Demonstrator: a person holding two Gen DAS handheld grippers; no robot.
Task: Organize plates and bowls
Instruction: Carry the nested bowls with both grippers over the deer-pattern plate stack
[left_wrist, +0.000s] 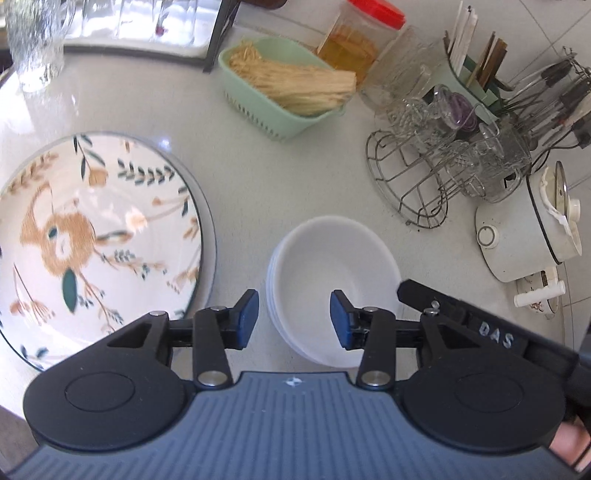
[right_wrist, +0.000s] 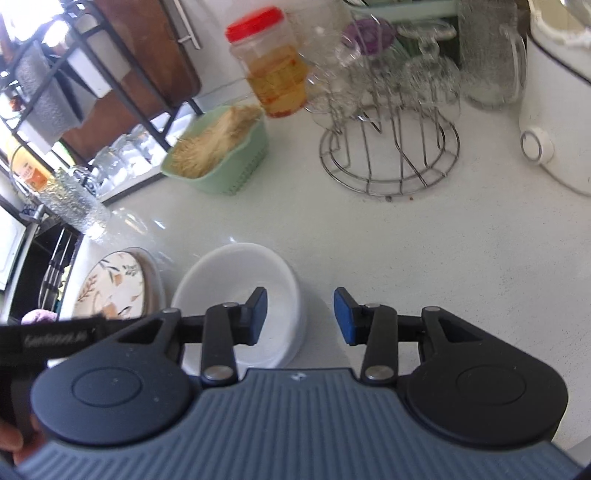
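Observation:
A stack of white bowls (left_wrist: 332, 266) sits on the pale counter, and it shows in the right wrist view as a white bowl stack (right_wrist: 236, 280) too. My left gripper (left_wrist: 294, 315) is open and straddles the stack's left rim, one blue pad outside and one inside, neither pressing. My right gripper (right_wrist: 300, 315) is open astride the opposite rim, its left pad inside the bowl and its right pad over the counter. Left of the bowls lies a large floral plate (left_wrist: 92, 236), also visible as a floral plate (right_wrist: 114, 284) in the right wrist view.
Behind the bowls stand a green basket (left_wrist: 288, 88) of thin sticks, a red-lidded jar (left_wrist: 354, 40), a wire rack (left_wrist: 424, 177) of glasses and a white cooker (left_wrist: 528, 236). A textured glass (left_wrist: 33, 44) is at far left. A black shelf frame (right_wrist: 122, 85) rises at the back.

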